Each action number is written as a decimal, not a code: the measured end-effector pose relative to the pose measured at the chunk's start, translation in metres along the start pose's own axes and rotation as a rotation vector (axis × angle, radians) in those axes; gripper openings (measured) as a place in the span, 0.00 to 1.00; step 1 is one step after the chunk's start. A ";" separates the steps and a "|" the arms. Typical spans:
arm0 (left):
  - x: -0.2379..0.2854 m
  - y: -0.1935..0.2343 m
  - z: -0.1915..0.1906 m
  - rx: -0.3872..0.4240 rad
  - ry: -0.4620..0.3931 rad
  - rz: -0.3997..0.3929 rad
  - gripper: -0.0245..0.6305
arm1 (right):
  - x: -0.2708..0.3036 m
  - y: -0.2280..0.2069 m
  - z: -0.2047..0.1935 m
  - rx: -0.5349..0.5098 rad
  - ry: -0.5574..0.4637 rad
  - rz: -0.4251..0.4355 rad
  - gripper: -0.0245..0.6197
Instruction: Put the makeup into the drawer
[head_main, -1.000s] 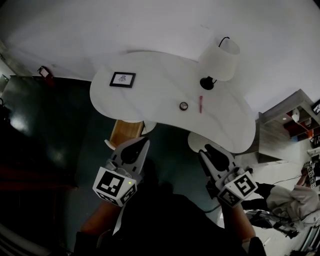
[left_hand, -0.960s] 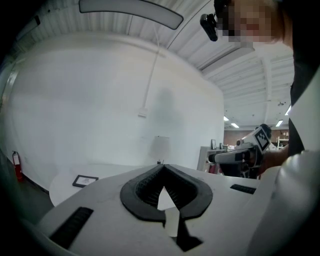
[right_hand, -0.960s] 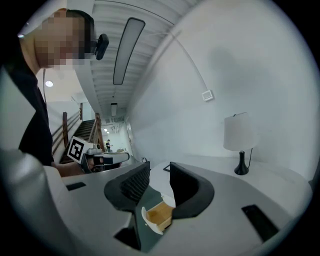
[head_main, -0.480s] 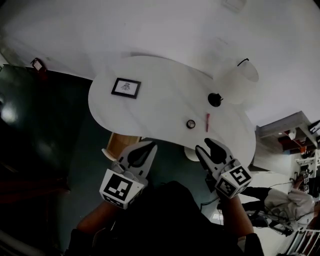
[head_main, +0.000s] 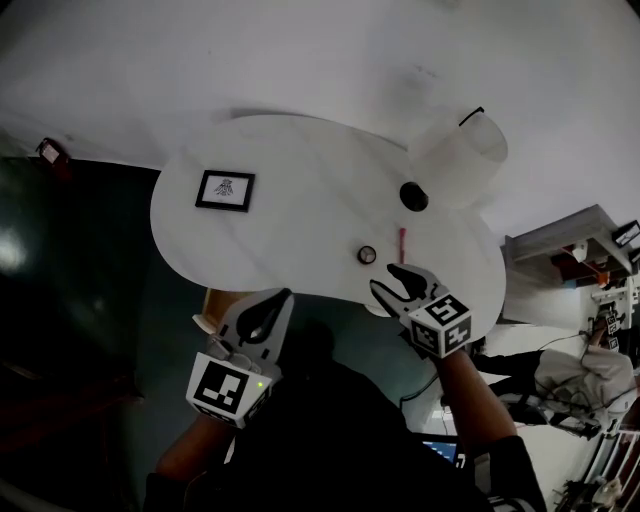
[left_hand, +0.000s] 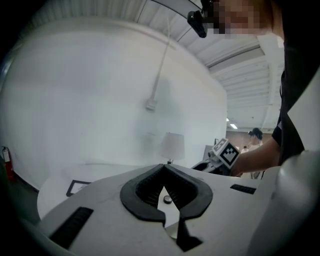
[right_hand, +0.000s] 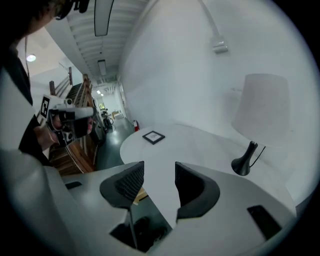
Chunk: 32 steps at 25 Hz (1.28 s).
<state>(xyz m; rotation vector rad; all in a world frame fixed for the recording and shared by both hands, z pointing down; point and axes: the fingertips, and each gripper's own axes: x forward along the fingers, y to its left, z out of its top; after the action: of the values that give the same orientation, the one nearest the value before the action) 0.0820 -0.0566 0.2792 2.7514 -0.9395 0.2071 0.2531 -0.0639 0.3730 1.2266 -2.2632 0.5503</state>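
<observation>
On the white table (head_main: 300, 215) lie a small round compact (head_main: 367, 255) and a thin red stick (head_main: 401, 240), close together near the front edge. My right gripper (head_main: 393, 285) hovers just in front of them over the table edge. Its jaws are opening, with nothing between them (right_hand: 159, 169). My left gripper (head_main: 262, 315) hangs lower left, off the table, with its fingertips meeting (left_hand: 163, 166). The compact (left_hand: 167, 199) shows through the gap behind those tips. A sliver of a wooden drawer (head_main: 207, 300) peeks out under the table's front edge.
A lamp with a white shade (head_main: 455, 150) and a black base (head_main: 414, 196) stands at the table's right. At the left of the table lies a black picture frame (head_main: 224, 190). Dark floor surrounds the table; a grey shelf unit (head_main: 570, 245) stands at far right.
My right gripper has moved forward and down to the table's front edge, and its jaws have spread apart. My left gripper has shifted a little forward, still shut.
</observation>
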 end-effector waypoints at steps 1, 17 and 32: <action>0.003 0.001 -0.001 -0.002 0.003 0.005 0.05 | 0.006 -0.006 -0.005 -0.008 0.026 0.003 0.30; 0.042 0.036 -0.053 -0.119 0.075 0.081 0.06 | 0.106 -0.079 -0.090 -0.176 0.372 0.076 0.37; 0.042 0.041 -0.087 -0.193 0.127 0.171 0.05 | 0.145 -0.098 -0.131 -0.264 0.548 0.111 0.40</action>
<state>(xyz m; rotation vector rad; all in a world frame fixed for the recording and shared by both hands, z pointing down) 0.0849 -0.0907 0.3783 2.4545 -1.0982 0.2993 0.3006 -0.1339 0.5746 0.7146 -1.8662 0.5289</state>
